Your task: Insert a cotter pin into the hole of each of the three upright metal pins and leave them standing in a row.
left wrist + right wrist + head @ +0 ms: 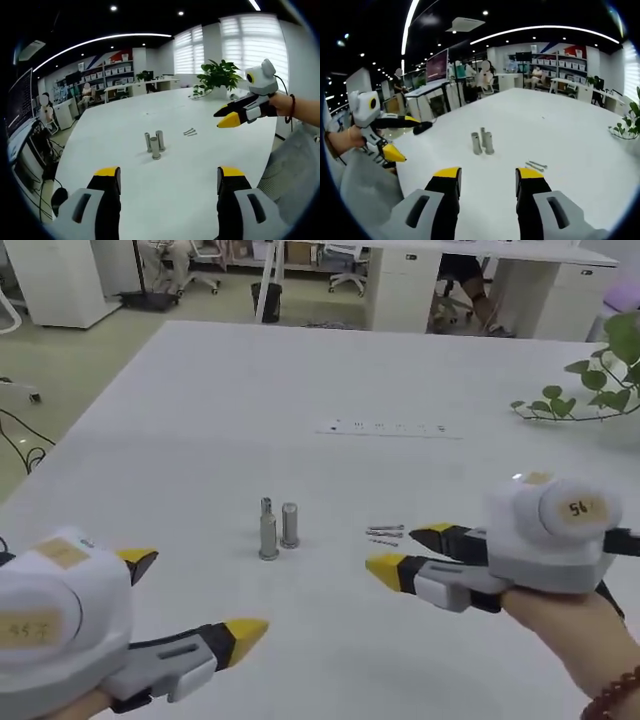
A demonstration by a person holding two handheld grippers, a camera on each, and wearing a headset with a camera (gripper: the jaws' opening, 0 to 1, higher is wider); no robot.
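Standing pins [268,536]: clustered upright mid-desk [200,420]; three separate in right gripper view, overlapping in head view.
Cotter pins [385,533]: lying just right of them.
Left fingers [245,633]: wide apart, empty.
Right fingers [385,568]: apart, empty.

metal pins [278,530] silver-grey | cotter pins [385,533] silver | table [300,400] white | left gripper [195,595], right gripper [405,550] yellow-tipped, grey-white | plant [590,380] green

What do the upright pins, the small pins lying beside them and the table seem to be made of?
The upright pins look like bare metal: dull grey with a soft sheen. The cotter pins seem thin silvery metal, though too small to be sure. The table looks like matte white laminate or painted board; its even surface leaves that open.
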